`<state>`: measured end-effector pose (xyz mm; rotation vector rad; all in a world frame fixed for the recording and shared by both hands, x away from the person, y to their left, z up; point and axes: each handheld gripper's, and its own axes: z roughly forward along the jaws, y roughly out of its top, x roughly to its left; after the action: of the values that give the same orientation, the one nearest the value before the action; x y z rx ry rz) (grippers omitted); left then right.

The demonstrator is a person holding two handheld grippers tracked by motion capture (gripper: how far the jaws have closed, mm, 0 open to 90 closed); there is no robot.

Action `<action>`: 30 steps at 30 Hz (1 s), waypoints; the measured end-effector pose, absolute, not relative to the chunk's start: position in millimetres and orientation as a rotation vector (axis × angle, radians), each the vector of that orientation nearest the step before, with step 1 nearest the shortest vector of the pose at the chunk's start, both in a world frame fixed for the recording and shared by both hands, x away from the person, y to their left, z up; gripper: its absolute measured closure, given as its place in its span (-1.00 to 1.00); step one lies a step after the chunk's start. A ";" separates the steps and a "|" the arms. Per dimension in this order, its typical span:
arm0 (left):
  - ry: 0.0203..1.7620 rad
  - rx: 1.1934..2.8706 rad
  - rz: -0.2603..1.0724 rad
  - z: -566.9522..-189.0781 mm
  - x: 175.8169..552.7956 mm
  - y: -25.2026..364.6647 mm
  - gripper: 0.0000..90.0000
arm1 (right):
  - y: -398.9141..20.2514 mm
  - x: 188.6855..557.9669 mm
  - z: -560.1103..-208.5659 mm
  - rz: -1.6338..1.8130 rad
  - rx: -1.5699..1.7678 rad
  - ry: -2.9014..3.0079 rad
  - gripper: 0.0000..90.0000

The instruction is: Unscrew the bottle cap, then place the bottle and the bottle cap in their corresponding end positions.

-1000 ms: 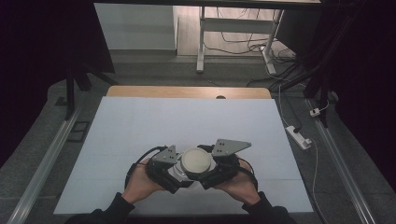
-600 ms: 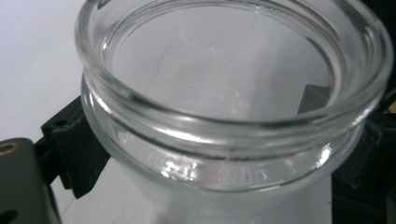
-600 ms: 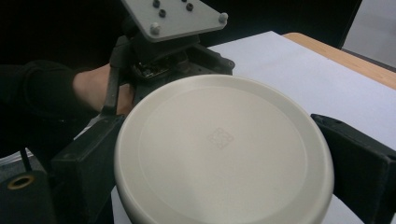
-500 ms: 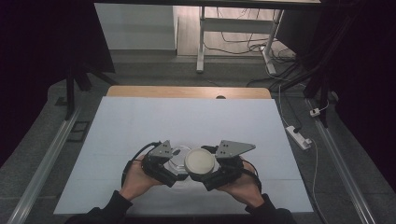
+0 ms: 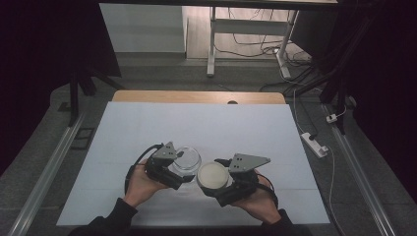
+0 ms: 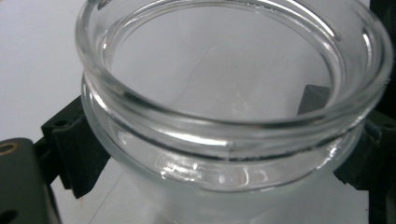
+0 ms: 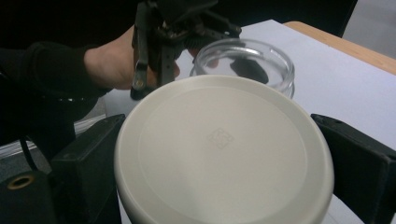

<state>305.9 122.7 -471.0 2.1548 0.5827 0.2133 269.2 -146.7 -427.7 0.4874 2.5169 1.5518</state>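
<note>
White table sheet [image 5: 206, 128] bare. Left gripper [image 5: 173, 169] clamps clear round glass jar [image 5: 188, 160]; right gripper [image 5: 222, 183] clamps cream round lid [image 5: 212, 175]. Keep jar steady, lid level, clear of rim.

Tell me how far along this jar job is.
Done: the lid is off the jar and sits beside it, apart. In hand: the left gripper clamps the open jar, which looks empty in the left gripper view, and the right gripper clamps the lid by its edge. Left, as a guess: setting the lid down on the table, then letting go of both.
</note>
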 end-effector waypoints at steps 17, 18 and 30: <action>0.620 2.145 0.250 -468.0 317.9 128.2 -0.83 | -145.5 264.4 -442.1 1.528 0.481 2.547 -0.83; 0.620 2.145 0.250 -467.6 318.6 128.2 -0.83 | -145.5 264.4 -442.9 1.529 0.483 2.547 -0.83; 0.632 2.145 0.271 -464.1 333.8 122.9 -0.83 | -143.4 262.0 -454.9 1.519 0.494 2.570 -0.83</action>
<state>333.8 122.9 -464.1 2.1454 0.6317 0.2713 262.0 -143.4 -454.9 0.4945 2.5698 1.5192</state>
